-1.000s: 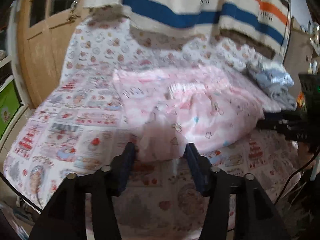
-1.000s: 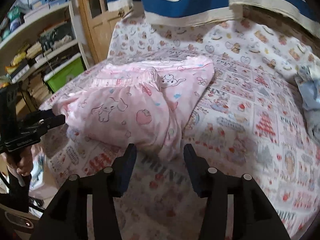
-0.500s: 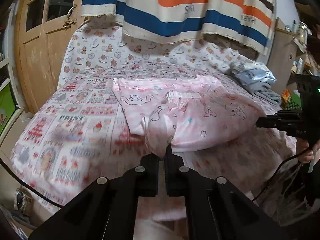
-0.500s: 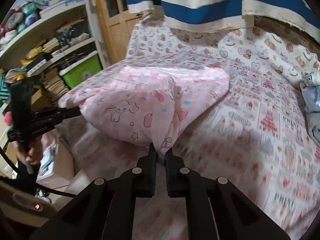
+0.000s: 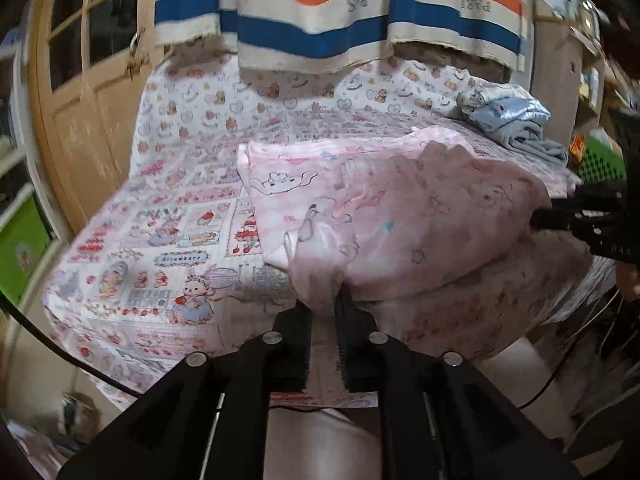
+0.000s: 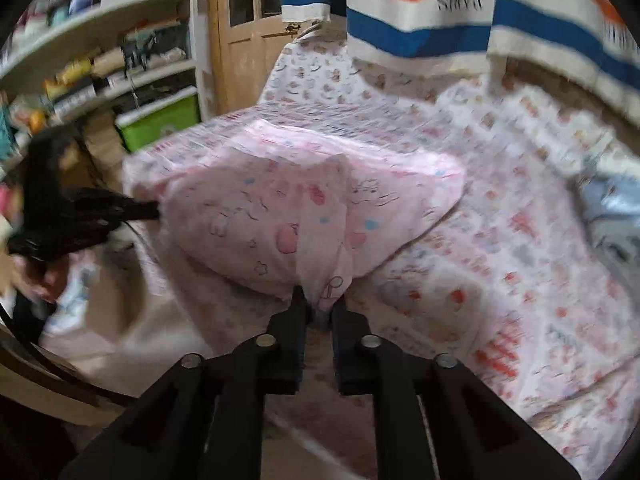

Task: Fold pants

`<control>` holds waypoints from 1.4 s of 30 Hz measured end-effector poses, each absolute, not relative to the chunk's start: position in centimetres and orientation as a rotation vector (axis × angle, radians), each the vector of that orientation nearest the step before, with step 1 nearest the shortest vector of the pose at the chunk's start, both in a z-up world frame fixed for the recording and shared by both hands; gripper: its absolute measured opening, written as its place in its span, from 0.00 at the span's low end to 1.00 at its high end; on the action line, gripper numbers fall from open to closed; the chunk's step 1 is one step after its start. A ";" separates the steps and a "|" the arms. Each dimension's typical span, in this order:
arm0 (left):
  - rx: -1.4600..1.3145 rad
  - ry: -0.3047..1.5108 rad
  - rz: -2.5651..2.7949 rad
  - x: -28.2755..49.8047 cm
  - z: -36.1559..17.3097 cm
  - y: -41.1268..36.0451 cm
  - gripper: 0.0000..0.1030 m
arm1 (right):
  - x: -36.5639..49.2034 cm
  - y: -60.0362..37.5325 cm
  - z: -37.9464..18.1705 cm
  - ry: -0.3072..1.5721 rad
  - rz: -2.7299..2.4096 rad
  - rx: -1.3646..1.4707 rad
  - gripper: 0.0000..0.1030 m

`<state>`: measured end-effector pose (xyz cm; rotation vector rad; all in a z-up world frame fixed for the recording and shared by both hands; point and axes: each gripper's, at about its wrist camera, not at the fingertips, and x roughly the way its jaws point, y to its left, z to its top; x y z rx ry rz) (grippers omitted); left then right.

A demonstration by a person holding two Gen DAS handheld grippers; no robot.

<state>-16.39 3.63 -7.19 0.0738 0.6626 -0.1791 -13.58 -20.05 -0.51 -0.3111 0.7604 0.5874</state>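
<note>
Both grippers' jaws clamping pink pants (image 5: 400,220) corners

A home bedroom: cartoon-print bedsheet (image 5: 168,240), panelled wooden door (image 5: 92,92), cluttered white storage shelves (image 6: 100,60), striped hanging towel (image 5: 340,12).

Your left gripper (image 5: 323,312) and right gripper (image 6: 319,311) were matte black, each with two angular linkage arms carrying round silver screw heads. The inner finger faces (image 5: 343,344) were ribbed. A thin black cable (image 5: 60,344) ran beside the left unit. Bare skin showed on your hand (image 6: 50,276).
</note>
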 end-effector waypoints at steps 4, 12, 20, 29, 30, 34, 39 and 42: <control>0.045 0.604 -0.135 -18.0 -6.4 4.1 0.43 | -14.6 -20.2 0.5 0.672 0.556 -0.324 0.27; 0.030 0.472 -0.188 -19.7 -4.4 2.5 0.43 | -15.3 -20.0 3.1 0.553 0.607 -0.265 0.45; -0.078 0.529 -0.085 -18.6 -6.4 3.3 0.44 | -15.6 -15.3 1.7 0.514 0.723 -0.295 0.45; -0.107 0.539 -0.067 -18.4 -8.4 4.5 0.46 | -13.3 -14.8 -1.1 0.644 0.731 -0.215 0.45; -0.098 0.534 -0.075 -18.2 -8.5 4.2 0.46 | -12.9 -15.0 -1.3 0.661 0.732 -0.196 0.45; -0.084 0.507 -0.086 -17.4 -8.7 3.4 0.41 | -12.0 -16.0 -1.9 0.685 0.712 -0.138 0.45; -0.050 0.482 -0.114 -16.9 -7.3 2.5 0.07 | -12.9 -16.0 -1.3 0.613 0.736 -0.211 0.48; -0.077 0.444 -0.139 -16.8 -5.2 2.7 0.07 | -14.0 -14.7 -1.0 0.570 0.790 -0.331 0.56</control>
